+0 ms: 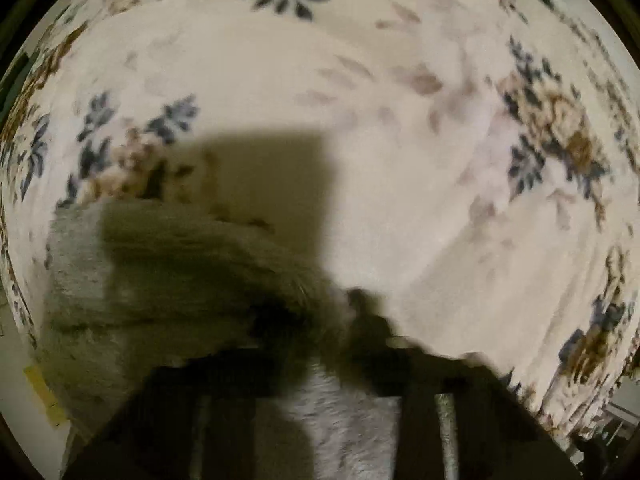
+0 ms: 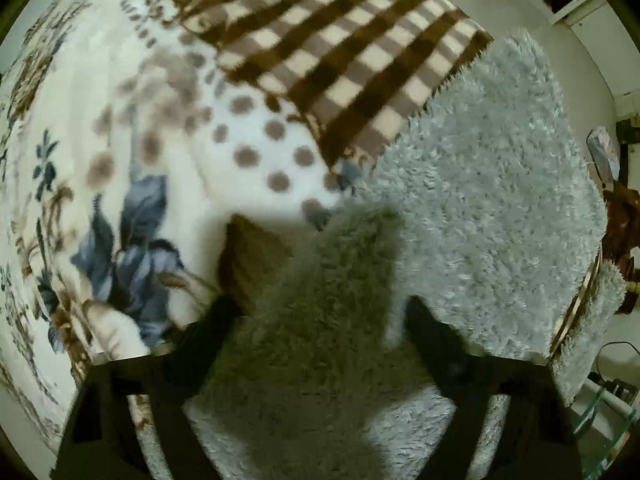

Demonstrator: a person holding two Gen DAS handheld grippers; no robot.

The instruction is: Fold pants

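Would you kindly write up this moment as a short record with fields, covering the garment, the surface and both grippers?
garment: fluffy grey pants, spread on the bed
surface: floral blanket
other bedding: brown checked blanket and dotted blanket, beyond the pants
left hand-held gripper: blurred; grey fleece bunched at its fingers, grip unclear
right hand-held gripper: open, fingers apart over the pants
image quality: left view motion-blurred

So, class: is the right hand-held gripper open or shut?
Open: the right hand-held gripper has its dark fingers spread wide apart over the fluffy grey fleece pants.
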